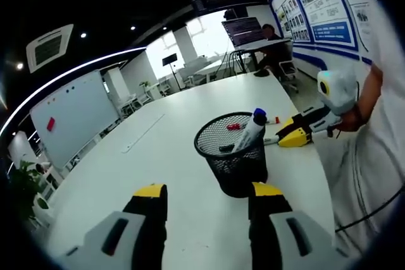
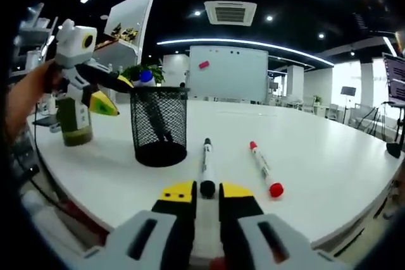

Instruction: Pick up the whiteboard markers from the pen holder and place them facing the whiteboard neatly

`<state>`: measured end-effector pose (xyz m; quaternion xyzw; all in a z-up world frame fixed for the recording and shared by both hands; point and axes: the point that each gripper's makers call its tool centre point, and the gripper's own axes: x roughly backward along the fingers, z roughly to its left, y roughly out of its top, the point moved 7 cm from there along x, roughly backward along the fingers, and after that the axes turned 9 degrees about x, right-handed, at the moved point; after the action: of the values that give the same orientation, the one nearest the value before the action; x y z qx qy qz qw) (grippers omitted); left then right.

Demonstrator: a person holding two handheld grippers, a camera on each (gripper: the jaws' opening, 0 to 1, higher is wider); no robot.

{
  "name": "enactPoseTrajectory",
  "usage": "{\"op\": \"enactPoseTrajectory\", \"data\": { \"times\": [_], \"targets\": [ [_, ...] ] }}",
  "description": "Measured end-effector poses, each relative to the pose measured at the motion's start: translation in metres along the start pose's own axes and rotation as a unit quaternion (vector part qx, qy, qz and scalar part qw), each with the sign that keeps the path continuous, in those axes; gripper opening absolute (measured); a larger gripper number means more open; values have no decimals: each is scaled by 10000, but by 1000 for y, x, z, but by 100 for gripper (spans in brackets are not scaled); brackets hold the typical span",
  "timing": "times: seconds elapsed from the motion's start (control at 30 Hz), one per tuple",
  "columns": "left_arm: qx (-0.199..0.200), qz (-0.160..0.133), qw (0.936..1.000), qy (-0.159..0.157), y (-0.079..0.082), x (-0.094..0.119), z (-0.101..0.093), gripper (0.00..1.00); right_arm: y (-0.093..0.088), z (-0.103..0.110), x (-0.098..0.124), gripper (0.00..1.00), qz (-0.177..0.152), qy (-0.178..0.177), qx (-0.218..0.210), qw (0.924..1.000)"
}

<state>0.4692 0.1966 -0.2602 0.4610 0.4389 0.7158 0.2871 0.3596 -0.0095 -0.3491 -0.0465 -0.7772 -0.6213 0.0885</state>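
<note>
Markers are split between the table and the holder. In my right gripper view a black marker [image 2: 207, 167] lies flat on the white table [image 2: 329, 175], its near end sitting between my right claw's [image 2: 207, 192] yellow-tipped jaws. The jaws stand close on either side of that end; I cannot tell whether they are pinching it or just bracketing it. Just beside it, to the right and apart from it, lies a red marker [image 2: 265, 169], its cap end nearest me. Both run roughly lengthwise away from me, toward the whiteboard [image 2: 228, 73] standing at the far side of the room.

The black mesh pen holder [image 2: 159, 126] stands upright on the table to the left of the black marker. My left claw [image 2: 117, 96] reaches in from the left at the holder's rim, with a blue cap [image 2: 146, 76] showing just above the mesh beside it. A green bottle [image 2: 74, 122] stands near the table edge, left of the holder.

In my left gripper view the holder [image 1: 233, 153] sits just ahead of my left claw [image 1: 205, 191], whose jaws are spread wide, holding nothing. A blue-capped marker [image 1: 252, 129] leans inside the holder. My right claw [image 1: 285, 136] is low over the table beyond the holder, gripped by my hand [image 1: 352, 118]. Another whiteboard [image 1: 73, 115] stands far off to the left.
</note>
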Motion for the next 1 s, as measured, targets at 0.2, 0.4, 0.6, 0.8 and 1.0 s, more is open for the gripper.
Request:
{"op": "enactPoseTrajectory", "data": {
  "times": [0.2, 0.4, 0.6, 0.8, 1.0],
  "targets": [
    [6, -18, 10000, -13, 0, 0, 0, 53, 1, 0, 0, 10, -38, -58, 36, 10000],
    [0, -13, 10000, 11, 0, 0, 0, 52, 1, -1, 2, 10, 10, -270, 40, 9996],
    [-21, -17, 10000, -9, 0, 0, -1, 52, 0, -1, 4, 10, 16, -438, -66, 9990],
    [-28, -26, 10000, -4, 0, 0, -2, 51, 0, 0, 5, 10, 16, -489, -69, 9988],
    [-26, -36, 10000, -8, 0, 0, -2, 51, 0, 0, 5, 10, -5, -520, -47, 9986]
  ]
}}
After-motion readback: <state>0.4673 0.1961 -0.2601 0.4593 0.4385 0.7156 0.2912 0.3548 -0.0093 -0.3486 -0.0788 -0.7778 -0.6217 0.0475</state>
